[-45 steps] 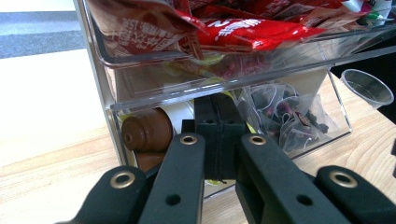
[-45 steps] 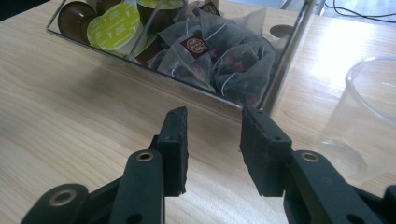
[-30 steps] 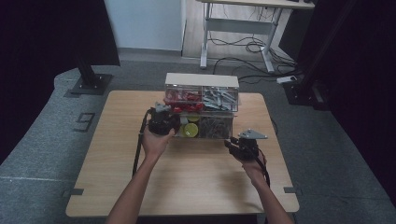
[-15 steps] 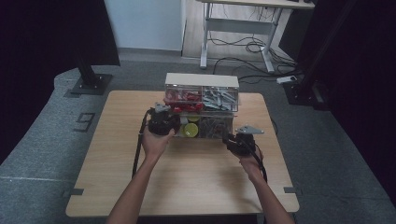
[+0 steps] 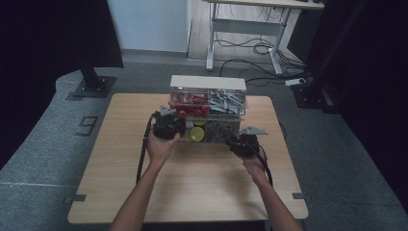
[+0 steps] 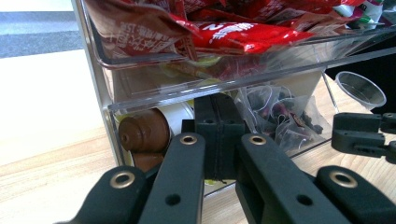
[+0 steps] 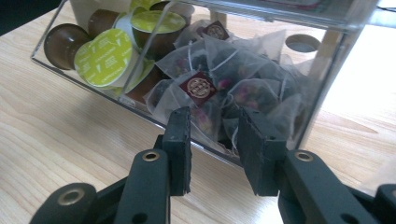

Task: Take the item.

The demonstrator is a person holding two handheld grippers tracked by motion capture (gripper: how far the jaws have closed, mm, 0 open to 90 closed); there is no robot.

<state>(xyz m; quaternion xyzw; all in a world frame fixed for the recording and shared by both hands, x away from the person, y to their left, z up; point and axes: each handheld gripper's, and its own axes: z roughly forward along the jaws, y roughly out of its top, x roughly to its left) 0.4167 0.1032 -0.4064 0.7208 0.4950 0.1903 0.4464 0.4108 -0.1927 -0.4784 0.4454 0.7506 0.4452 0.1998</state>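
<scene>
Clear organizer (image 5: 208, 108) at the table's far middle; right gripper (image 7: 212, 140), jaws partly apart and empty, faces its lower drawer (image 7: 196, 88) of tea bags just ahead; left gripper (image 6: 218, 140) pinched shut against the front

Light wooden table (image 5: 192, 183), clear drawer organiser (image 5: 208, 107) standing at its back
</scene>
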